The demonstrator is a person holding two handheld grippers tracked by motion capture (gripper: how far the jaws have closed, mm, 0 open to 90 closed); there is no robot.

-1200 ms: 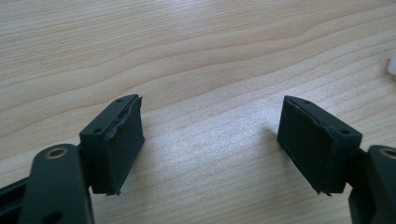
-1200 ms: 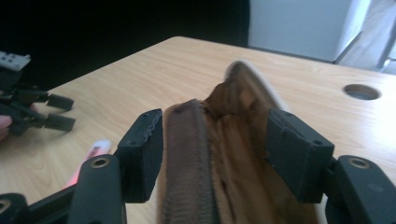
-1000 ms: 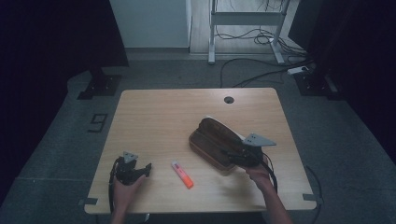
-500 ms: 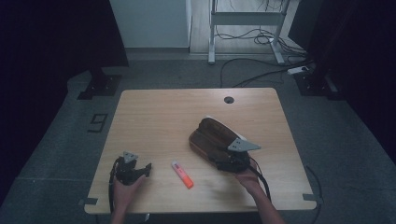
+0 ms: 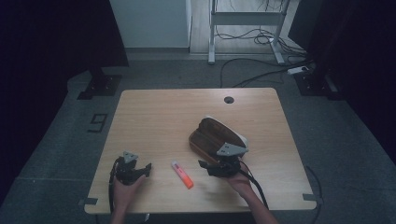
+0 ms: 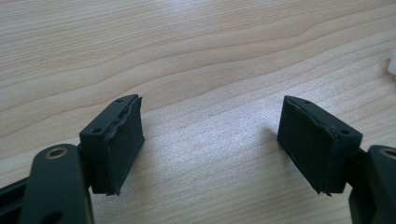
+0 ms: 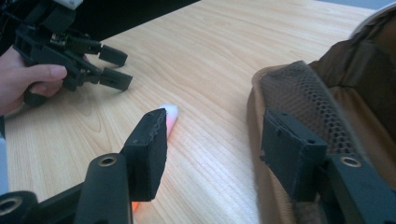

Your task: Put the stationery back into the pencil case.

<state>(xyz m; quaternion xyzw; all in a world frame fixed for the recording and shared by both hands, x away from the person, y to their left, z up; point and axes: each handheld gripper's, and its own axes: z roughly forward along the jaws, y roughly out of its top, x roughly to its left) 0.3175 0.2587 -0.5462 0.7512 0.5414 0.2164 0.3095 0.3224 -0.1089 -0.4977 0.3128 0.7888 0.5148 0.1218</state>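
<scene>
Shift: your right gripper (image 5: pixel 211 167) slid left off the brown case (image 5: pixel 210 135) toward the orange marker (image 5: pixel 182 174) | jaws part-open, empty | left gripper (image 5: pixel 140 169) idle, wide open, empty

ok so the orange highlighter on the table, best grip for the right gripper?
Grip the orange highlighter across its narrow barrel, near the middle, coming down from above. It lies flat on the table, apart from the brown case, with bare wood along both long sides. The right gripper is open and probably wide enough; its jaws should straddle the barrel crosswise.
</scene>
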